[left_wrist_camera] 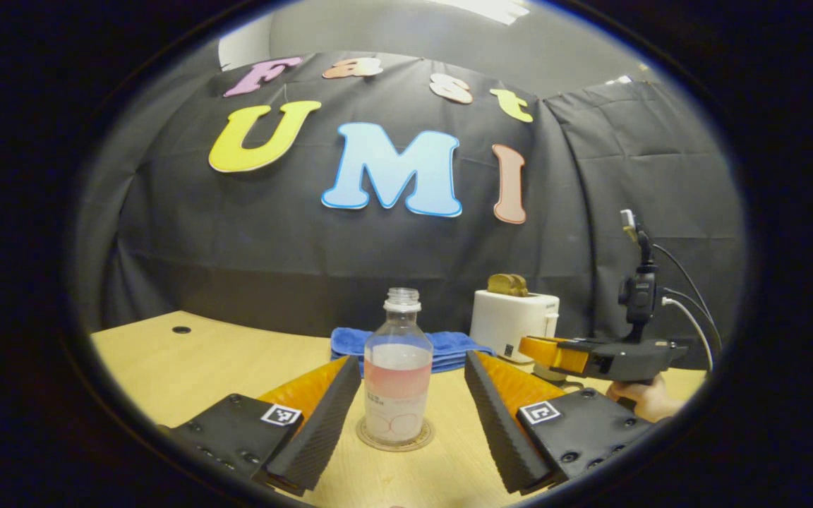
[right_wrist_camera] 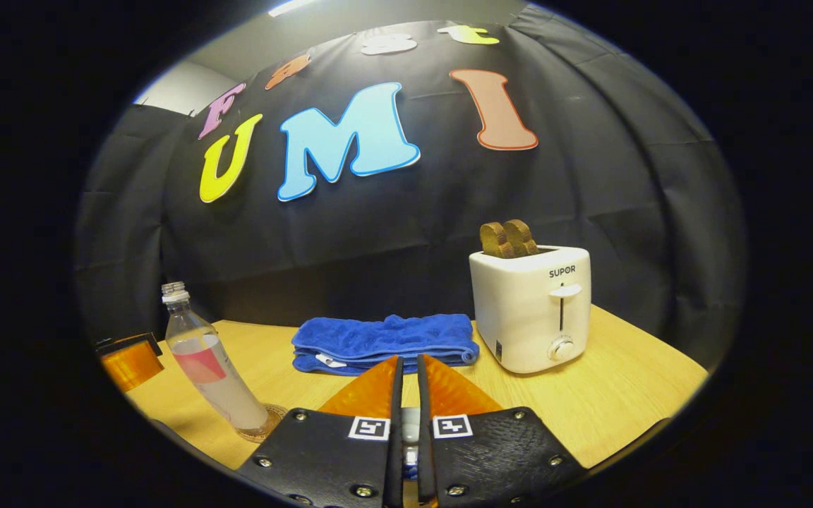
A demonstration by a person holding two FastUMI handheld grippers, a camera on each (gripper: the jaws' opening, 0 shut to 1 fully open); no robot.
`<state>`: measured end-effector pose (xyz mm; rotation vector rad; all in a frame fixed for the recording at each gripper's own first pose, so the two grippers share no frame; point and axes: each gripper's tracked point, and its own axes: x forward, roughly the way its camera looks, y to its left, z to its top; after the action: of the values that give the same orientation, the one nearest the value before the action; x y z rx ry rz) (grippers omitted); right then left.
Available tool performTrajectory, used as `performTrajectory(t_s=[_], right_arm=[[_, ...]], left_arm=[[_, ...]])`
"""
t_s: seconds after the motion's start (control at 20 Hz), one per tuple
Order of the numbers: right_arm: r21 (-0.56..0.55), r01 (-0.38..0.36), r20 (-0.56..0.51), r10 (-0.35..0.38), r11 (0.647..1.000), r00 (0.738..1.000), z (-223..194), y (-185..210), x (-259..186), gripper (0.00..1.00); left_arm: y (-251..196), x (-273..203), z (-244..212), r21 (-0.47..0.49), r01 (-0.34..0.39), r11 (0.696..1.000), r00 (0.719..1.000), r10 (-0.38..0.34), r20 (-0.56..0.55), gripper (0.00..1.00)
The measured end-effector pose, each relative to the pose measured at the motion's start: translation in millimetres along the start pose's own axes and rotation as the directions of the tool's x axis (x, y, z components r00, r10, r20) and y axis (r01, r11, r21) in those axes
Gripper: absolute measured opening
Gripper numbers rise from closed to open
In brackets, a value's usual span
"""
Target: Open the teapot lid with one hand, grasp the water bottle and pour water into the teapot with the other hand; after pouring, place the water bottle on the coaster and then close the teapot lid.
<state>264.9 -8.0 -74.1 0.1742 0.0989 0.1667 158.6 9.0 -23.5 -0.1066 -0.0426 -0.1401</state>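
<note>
Spread apart, my left claw [left_wrist_camera: 402,423] flanked one water bottle [left_wrist_camera: 398,374] on one coaster [left_wrist_camera: 394,437]; my right claw [right_wrist_camera: 406,395] sat nearly together.

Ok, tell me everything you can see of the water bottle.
The water bottle is clear plastic, uncapped, with a threaded neck and a pinkish-red label band around its middle. It stands upright on a round coaster on the wooden table, in front of a folded blue towel. It looks partly filled, though the level is hard to tell. The left gripper is open, its fingers on either side of the bottle without touching it.
</note>
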Motion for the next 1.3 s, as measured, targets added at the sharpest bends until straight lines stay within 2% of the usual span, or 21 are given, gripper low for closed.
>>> performTrajectory(t_s=[0.1,0.45,1.0,1.2,1.25,1.3], right_arm=[[-0.039,0.028,0.002,-0.028,0.999,1.000,-6,-2,7,0.08],[-0.065,0.019,0.001,-0.019,0.998,1.000,-9,-2,7,0.08],[-0.110,0.054,0.004,-0.054,0.992,0.999,-13,-3,1,0.08],[-0.152,0.080,0.010,-0.080,0.985,0.997,-14,0,-5,0.19],[-0.162,0.087,0.007,-0.087,0.983,0.996,-13,0,-7,0.34],[-0.163,0.078,0.007,-0.078,0.984,0.997,-12,4,-11,0.40]], left_arm=[[-1,0,1,0.000,0.007,1.000,1.000,-0.007,0.001,1.00],[-4,1,-1,-0.012,0.014,1.000,1.000,-0.014,-0.004,1.00],[2,4,-4,-0.004,0.000,1.000,1.000,0.000,-0.012,1.00],[3,4,-2,0.003,-0.005,1.000,1.000,0.005,-0.005,1.00],[4,4,0,0.006,-0.008,1.000,1.000,0.008,-0.001,1.00],[3,3,2,0.007,-0.005,1.000,1.000,0.005,0.003,1.00]])
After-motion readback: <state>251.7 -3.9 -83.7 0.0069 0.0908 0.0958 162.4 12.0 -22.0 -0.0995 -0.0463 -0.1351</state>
